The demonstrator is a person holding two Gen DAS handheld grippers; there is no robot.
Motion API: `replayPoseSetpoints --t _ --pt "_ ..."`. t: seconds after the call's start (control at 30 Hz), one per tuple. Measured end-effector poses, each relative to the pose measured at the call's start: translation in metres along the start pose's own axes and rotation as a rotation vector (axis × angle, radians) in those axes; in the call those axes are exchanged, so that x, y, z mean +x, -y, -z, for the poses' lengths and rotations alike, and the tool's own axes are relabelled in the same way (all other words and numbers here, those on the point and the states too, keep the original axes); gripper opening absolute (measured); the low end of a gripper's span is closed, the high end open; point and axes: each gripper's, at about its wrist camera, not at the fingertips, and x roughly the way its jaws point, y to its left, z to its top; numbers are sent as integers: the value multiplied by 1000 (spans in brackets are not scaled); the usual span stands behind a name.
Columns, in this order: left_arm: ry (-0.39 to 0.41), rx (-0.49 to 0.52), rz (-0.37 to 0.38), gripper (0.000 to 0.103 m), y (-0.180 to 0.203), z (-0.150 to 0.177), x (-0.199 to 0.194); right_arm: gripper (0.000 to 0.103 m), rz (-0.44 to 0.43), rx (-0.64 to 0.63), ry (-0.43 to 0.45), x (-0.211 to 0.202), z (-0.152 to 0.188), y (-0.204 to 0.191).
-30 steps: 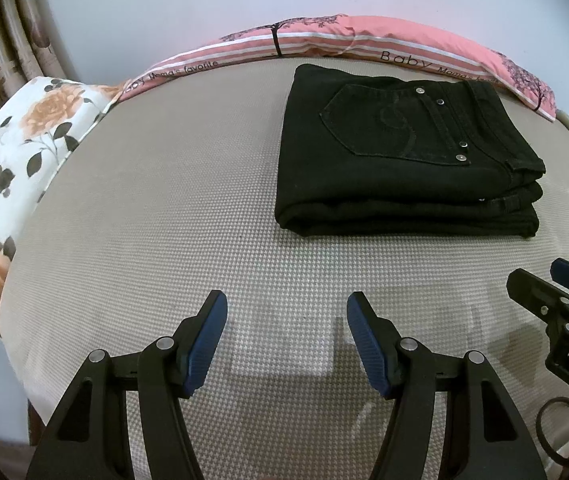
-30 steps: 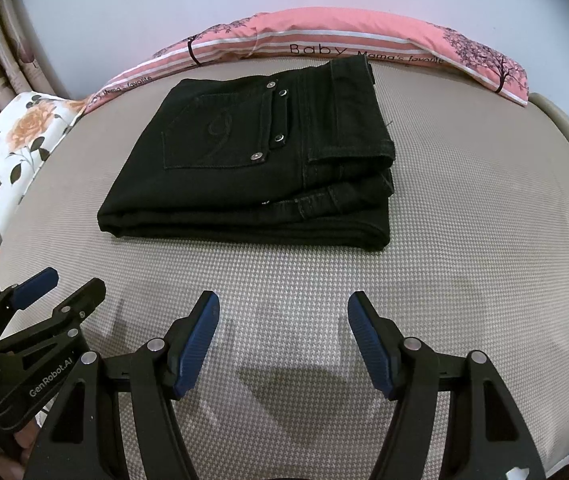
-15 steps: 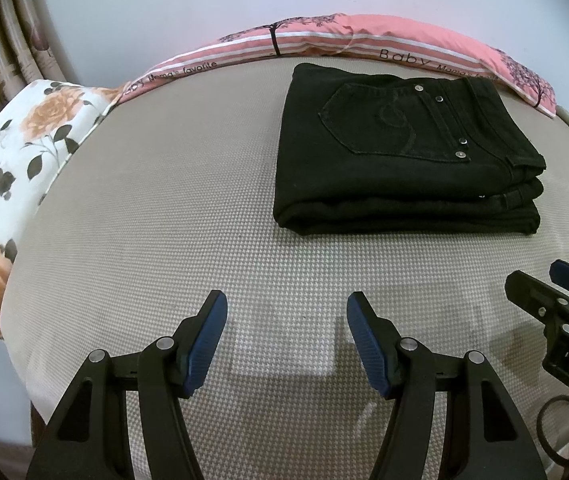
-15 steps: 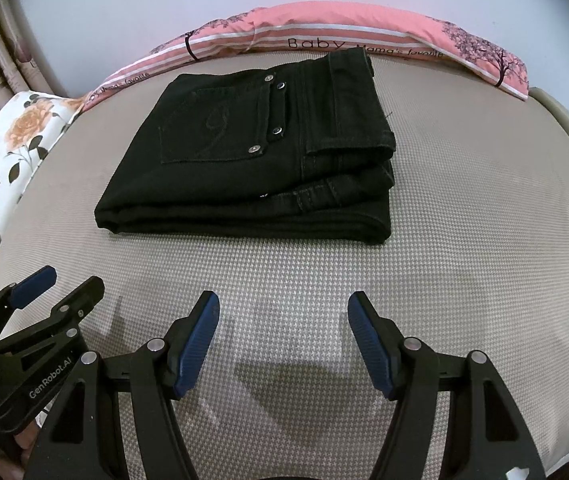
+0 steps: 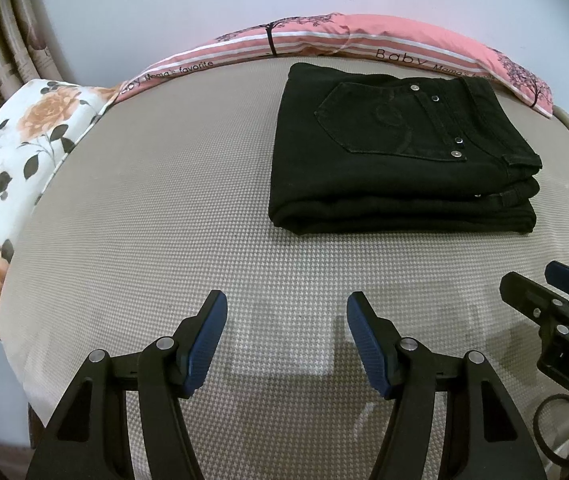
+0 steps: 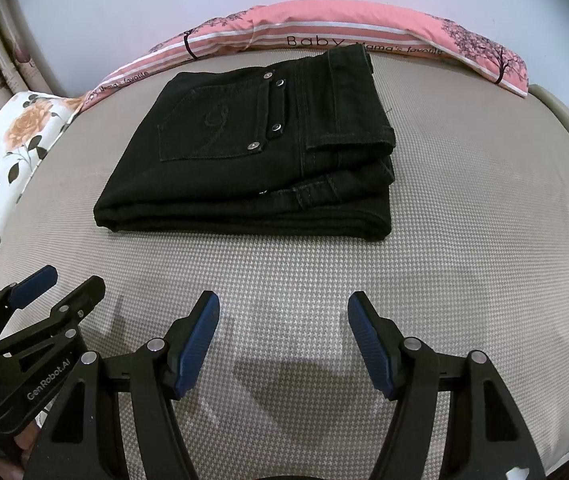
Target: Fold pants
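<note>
Black pants point(image 5: 400, 152) lie folded in a flat stack on the beige mattress point(image 5: 156, 208), back pocket and waistband up. They also show in the right wrist view point(image 6: 260, 160). My left gripper point(image 5: 286, 312) is open and empty, above the mattress, well short of the pants and left of them. My right gripper point(image 6: 283, 312) is open and empty, also short of the pants' near edge. Each gripper shows at the edge of the other's view: the right one point(image 5: 556, 296) and the left one point(image 6: 52, 288).
A pink striped pillow point(image 5: 364, 40) lies along the far edge, behind the pants. A floral cloth point(image 5: 8, 152) hangs at the mattress's left side. A pale wall stands behind.
Both grippers have drifted slightly, so the pants sit a little differently in each view. The pants have not moved and the jaws stay open.
</note>
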Motion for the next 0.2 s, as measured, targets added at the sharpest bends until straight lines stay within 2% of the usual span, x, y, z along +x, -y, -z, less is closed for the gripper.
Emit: replayPoseSetpoints --t 0.13,0.2 --pt "-10 -4 6 63 0 0 1 64 0 0 -1 0 0 0" --pt "-20 -13 21 67 0 0 2 64 -1 0 -4 0 0 1"
